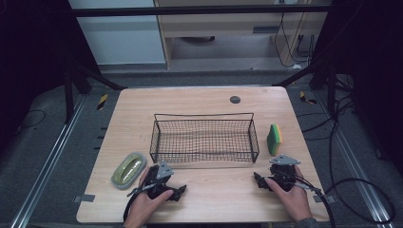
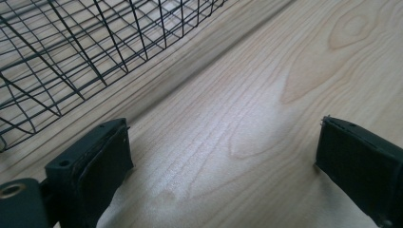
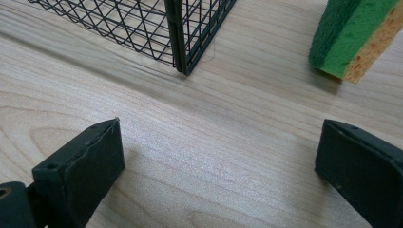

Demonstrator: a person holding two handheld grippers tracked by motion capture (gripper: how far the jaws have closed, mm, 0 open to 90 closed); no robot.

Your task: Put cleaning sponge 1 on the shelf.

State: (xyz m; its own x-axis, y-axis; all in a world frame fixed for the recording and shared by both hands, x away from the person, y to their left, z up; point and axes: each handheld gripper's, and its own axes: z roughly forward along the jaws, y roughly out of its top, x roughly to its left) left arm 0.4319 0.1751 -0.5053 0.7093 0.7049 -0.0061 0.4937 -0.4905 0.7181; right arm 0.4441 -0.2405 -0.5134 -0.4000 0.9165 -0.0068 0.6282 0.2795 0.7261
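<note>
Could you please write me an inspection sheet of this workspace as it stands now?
Surface: light wooden table, with a dark round spot near its far edge.
Job's things: black wire basket at the centre, empty; green and yellow sponge on edge to the basket's right; grey dish with a yellow-green inside at the front left.
Clutter: nothing seen.
Grippers: left gripper and right gripper rest low over the table in front of the basket, each in a hand, jaws open, nothing between them.
Cables: a black cable trails from the right gripper onto the floor; more cables lie at the right.
Surroundings: grey floor, black stand legs, pale cabinet behind.
</note>
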